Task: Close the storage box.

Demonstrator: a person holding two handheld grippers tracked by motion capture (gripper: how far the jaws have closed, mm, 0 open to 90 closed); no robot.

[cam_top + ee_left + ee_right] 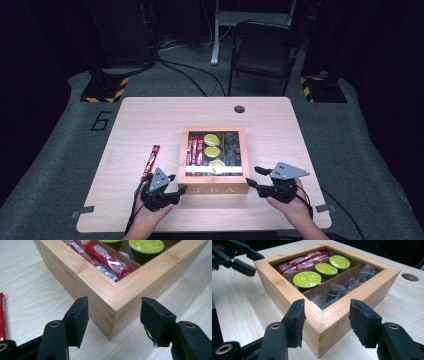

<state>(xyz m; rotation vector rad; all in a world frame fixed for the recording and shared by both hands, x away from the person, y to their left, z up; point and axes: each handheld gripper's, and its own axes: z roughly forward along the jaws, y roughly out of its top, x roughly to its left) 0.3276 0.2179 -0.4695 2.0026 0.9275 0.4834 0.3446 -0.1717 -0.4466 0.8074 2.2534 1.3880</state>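
Sitting near the front of the bench (150,120), the wooden box (214,186) has its lid down. Left tongs (113,312) straddle its near left corner, right tongs (325,317) the near right — both gaping, pads clear of the wood. A red packet (150,161) lies left of it.

Showed the left gripper (113,322) with jaws spread apart, straddling the near corner of a bamboo box (110,293) without pressing on it. Held red sachets (105,257) in the box's left compartment, with green-topped capsules (146,246) farther right. Lay on pale wooden bench (30,285), with another red sachet (2,315) at the left edge.
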